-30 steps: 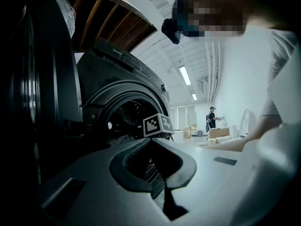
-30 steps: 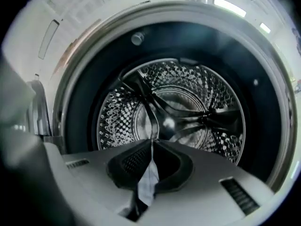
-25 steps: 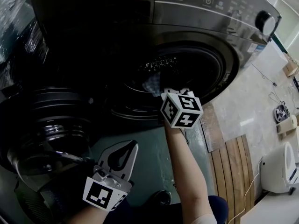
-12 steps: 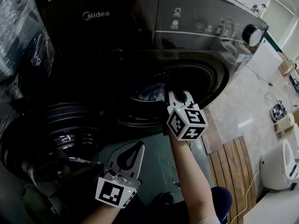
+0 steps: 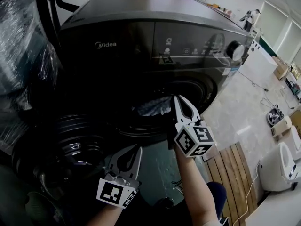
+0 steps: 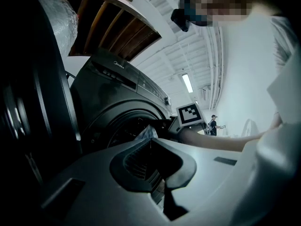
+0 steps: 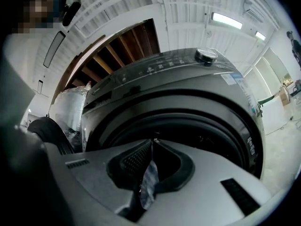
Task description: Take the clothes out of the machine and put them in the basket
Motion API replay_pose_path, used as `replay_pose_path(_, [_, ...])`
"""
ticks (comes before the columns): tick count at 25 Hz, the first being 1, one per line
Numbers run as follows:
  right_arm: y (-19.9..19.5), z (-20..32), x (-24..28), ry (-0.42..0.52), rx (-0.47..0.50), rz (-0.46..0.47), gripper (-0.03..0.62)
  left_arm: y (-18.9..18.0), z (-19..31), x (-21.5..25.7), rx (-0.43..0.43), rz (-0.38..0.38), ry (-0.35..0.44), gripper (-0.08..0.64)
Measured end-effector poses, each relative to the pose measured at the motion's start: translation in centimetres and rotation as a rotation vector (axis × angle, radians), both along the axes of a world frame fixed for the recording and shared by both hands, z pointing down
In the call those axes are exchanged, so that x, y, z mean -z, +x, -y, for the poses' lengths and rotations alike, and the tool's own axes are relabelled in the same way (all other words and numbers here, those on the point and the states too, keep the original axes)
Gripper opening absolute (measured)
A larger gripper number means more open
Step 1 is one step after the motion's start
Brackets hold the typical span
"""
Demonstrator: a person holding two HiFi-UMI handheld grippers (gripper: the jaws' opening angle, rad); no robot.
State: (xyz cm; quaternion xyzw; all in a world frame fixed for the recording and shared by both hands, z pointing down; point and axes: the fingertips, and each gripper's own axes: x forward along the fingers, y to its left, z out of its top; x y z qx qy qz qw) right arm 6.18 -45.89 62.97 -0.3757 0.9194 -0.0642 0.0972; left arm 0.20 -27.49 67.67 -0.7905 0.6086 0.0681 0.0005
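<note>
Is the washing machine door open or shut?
Open: the door stands swung out at left, and cloth shows in the uncovered drum mouth.

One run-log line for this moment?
right gripper: shut on garment at washer opening | left gripper: shut, empty | basket: not in view

A crumpled blue-grey patterned garment (image 5: 153, 106) lies at the drum mouth of the dark grey front-loading washing machine (image 5: 141, 36). The closed jaws of the right gripper (image 5: 178, 100) pinch one fold. The machine's door (image 5: 70, 145) hangs open, left of that claw.
</note>
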Motion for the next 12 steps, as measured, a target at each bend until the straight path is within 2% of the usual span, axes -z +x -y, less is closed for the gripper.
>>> replay_pose_path(6, [1.1,-3.1,2.5,0.052,0.05,-0.031,0.018,-0.2,-0.2,0.8,-0.026,0.002,-0.011,0.021])
replay_pose_path(12, [2.9,-4.9,6.0,0.09,0.068,0.006,0.017,0.0,0.0,2.2,-0.04,-0.002,0.001,0.021])
